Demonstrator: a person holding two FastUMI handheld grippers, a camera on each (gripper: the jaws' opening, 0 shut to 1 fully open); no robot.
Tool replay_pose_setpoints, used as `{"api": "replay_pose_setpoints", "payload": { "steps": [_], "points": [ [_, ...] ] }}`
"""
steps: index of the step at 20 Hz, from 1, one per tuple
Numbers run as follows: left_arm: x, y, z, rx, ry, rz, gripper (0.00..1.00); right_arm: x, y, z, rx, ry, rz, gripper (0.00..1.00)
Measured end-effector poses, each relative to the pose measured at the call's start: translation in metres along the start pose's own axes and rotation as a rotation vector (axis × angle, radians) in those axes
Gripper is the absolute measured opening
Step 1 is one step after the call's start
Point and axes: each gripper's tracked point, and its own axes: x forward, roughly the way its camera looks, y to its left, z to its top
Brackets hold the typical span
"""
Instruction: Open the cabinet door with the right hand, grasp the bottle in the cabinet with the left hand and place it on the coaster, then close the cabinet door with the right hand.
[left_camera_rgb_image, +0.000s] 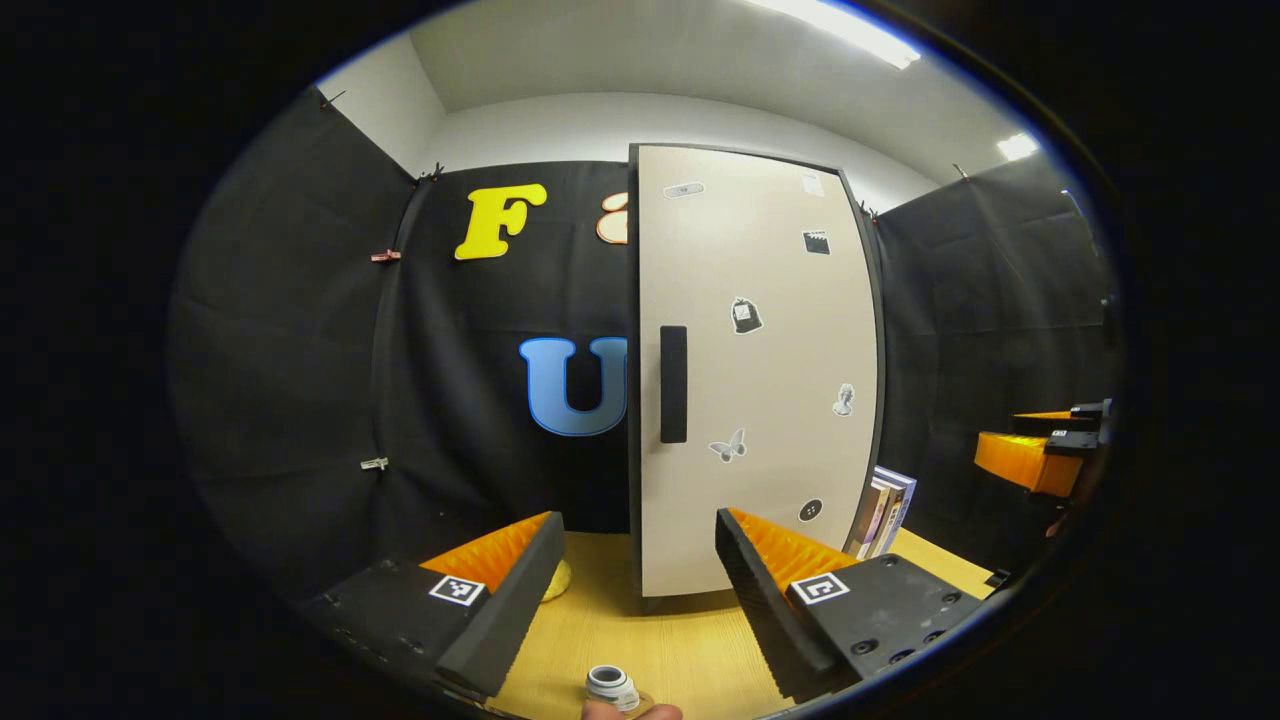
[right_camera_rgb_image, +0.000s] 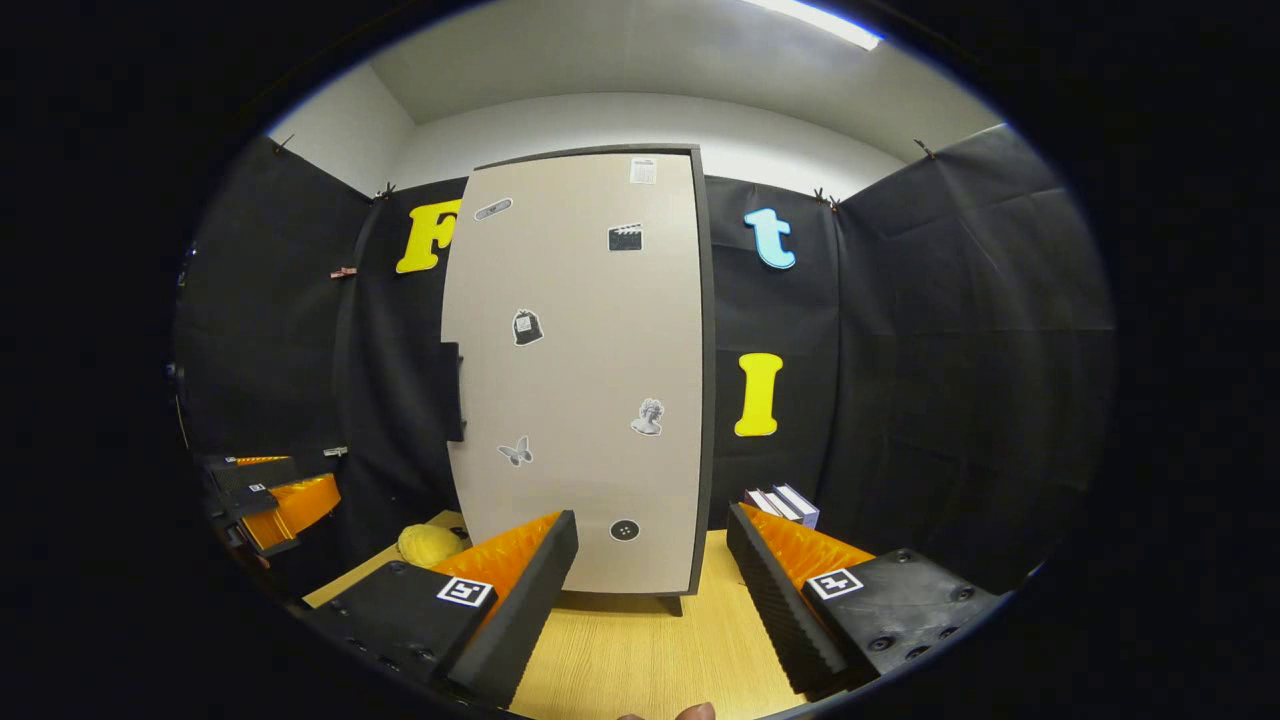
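The tall cabinet (left_camera_rgb_image: 760, 380) stands at the back of the wooden table, and its beige door with stickers looks closed. A black vertical handle (left_camera_rgb_image: 673, 384) sits at the door's left edge. My left gripper (left_camera_rgb_image: 637, 520) is open and empty, facing the handle from a short way off. The top of a small bottle (left_camera_rgb_image: 612, 686) with a pale cap shows at the bottom edge, on what looks like a tan round coaster (left_camera_rgb_image: 645, 706). My right gripper (right_camera_rgb_image: 652, 520) is open and empty, facing the door (right_camera_rgb_image: 580, 370) and its handle (right_camera_rgb_image: 452, 390). The right gripper (left_camera_rgb_image: 1040, 450) also shows far right.
A few books (right_camera_rgb_image: 785, 505) stand to the right of the cabinet. A yellow soft object (right_camera_rgb_image: 430, 543) lies on the wooden table (right_camera_rgb_image: 620, 650) left of it. The left gripper (right_camera_rgb_image: 270, 500) shows at far left. A fingertip (left_camera_rgb_image: 600, 712) peeks in by the bottle.
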Motion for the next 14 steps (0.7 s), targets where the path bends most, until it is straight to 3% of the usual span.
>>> {"api": "replay_pose_setpoints", "payload": {
  "steps": [14],
  "points": [
    [0.0039,-0.0063,-0.0015,0.010,0.001,-0.006,0.95,0.0012,-0.0049,-0.0008,0.010,0.005,-0.004,0.98]
  ]
}}
